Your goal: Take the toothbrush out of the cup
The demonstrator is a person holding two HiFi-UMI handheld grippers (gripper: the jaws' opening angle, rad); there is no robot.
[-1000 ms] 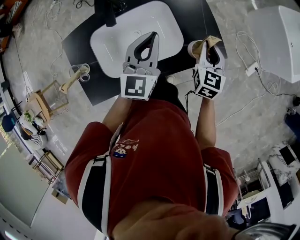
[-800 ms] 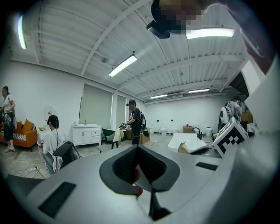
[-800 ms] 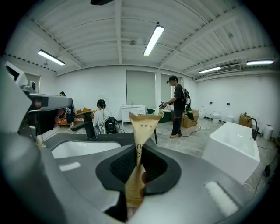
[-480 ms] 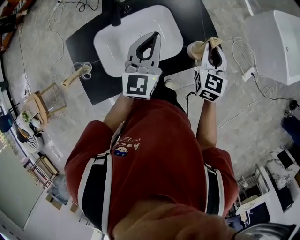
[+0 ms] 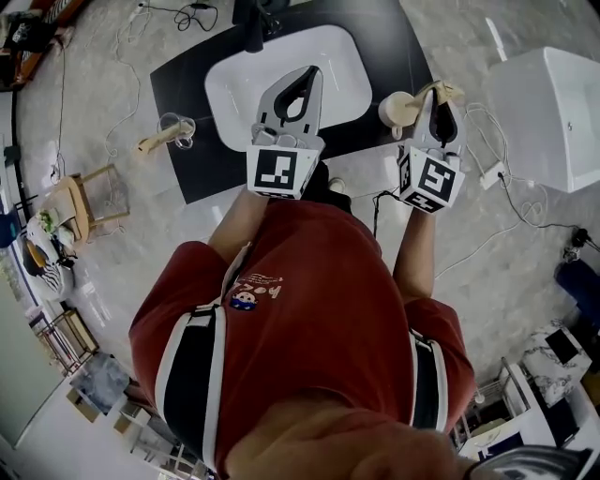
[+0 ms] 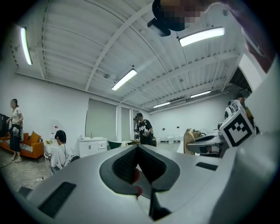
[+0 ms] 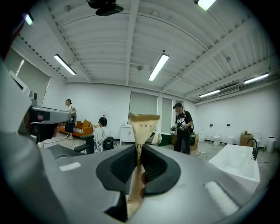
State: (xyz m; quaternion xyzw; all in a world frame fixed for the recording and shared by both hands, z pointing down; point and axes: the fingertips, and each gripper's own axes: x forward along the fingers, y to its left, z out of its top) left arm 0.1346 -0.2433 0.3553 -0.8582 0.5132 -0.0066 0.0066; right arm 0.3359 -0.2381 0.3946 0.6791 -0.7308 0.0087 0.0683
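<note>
In the head view my right gripper [image 5: 439, 96] is held up beside a cream cup [image 5: 395, 111] that stands at the right end of a black counter [image 5: 192, 94]. Its jaws are shut on a flat tan paper packet [image 5: 444, 89]. The right gripper view shows this packet [image 7: 141, 127] standing upright between the pads [image 7: 124, 164], its jagged top well above them. My left gripper [image 5: 302, 82] hangs over the white basin [image 5: 234, 89], shut with nothing in it; in its own view [image 6: 137, 151] the pads meet. A clear glass [image 5: 178, 127] with a wooden-handled stick [image 5: 155, 142] stands left of the counter.
A white tub [image 5: 553, 84] is at the far right, with white cables [image 5: 511, 169] trailing over the marble floor. A wooden stool [image 5: 80, 202] stands at the left. Several people [image 7: 181, 127] are in the room beyond, and a black tap [image 5: 251, 28] rises behind the basin.
Both grippers have risen. In the head view the right gripper with its tan packet has shifted right, and the counter and basin now sit further right in the picture.
</note>
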